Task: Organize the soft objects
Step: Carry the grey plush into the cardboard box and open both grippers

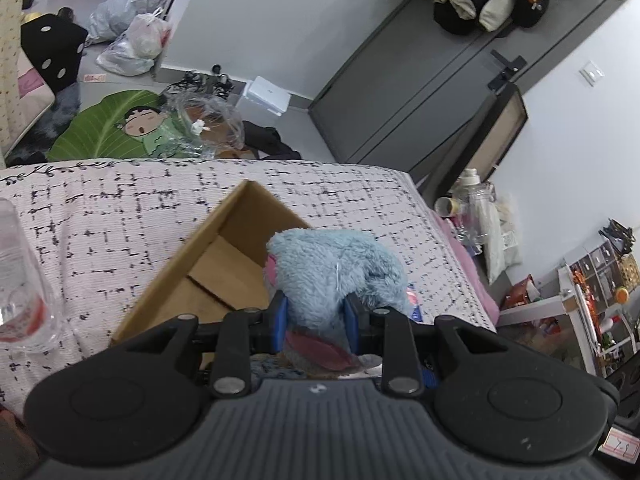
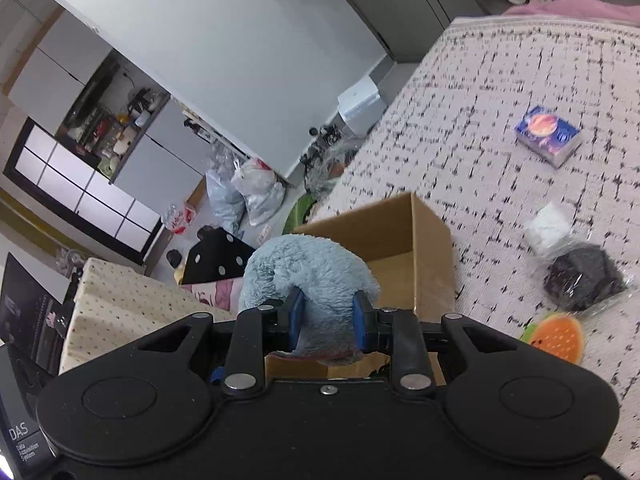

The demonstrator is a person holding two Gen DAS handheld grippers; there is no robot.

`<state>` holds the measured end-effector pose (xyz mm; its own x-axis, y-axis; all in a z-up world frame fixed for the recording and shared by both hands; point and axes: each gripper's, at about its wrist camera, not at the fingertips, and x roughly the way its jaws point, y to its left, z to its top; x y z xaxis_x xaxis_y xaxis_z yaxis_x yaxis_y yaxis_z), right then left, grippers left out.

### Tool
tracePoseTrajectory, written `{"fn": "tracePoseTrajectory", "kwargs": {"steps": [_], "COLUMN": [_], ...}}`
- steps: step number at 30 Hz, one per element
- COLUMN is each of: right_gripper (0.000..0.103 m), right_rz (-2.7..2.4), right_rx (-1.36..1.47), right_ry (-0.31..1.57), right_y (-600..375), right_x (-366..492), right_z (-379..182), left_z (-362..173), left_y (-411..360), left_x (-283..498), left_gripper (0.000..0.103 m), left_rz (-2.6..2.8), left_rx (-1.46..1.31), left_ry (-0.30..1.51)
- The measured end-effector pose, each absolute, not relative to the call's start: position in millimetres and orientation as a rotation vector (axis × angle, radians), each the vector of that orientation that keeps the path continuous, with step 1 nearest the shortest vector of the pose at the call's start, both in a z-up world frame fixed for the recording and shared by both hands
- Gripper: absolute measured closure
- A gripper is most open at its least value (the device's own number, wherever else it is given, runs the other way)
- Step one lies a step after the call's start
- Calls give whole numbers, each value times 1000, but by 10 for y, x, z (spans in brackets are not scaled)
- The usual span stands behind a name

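Gripping fluffy pale-blue plush toy [image 1: 336,268] with pink lining | our left gripper [image 1: 316,320] and right gripper [image 2: 327,320] clamp it | over open cardboard box [image 2: 420,240]

Both wrist views look down, close and tilted, over the bed [image 1: 120,208]; they share the cardboard box [image 1: 192,276] at frame centre and the cluttered floor beyond.
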<state>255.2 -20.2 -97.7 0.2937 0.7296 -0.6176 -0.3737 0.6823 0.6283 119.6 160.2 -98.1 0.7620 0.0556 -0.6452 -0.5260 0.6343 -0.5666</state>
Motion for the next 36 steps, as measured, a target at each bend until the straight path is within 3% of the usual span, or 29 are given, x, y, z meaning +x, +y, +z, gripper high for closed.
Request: {"fn": "tracePoseTrajectory", "kwargs": {"steps": [8, 14, 17, 22, 26, 36], "right_gripper": [77, 65, 52, 38, 18, 11], "right_rz": [750, 699, 672, 666, 652, 576], "right_rx": [416, 444, 420, 445, 424, 431], "right_ry": [1100, 1177, 1172, 1148, 1082, 1018], "right_y": [3, 68, 41, -121, -303, -847], "right_x": [2563, 2593, 2575, 2582, 2588, 2647], "right_z": [-1203, -1362, -1357, -1209, -1019, -886], "left_z": [-1184, -1234, -1180, -1110, -1020, -821], "left_y": [1775, 1865, 1865, 1835, 1802, 1493], "left_x": [1153, 1159, 1167, 1179, 1166, 1221], "left_gripper": [75, 74, 70, 51, 42, 32], "left_rz": [417, 466, 495, 532, 553, 543], "left_rx": [-830, -811, -774, -750, -738, -648], "left_ry": [663, 679, 673, 663, 640, 615]}}
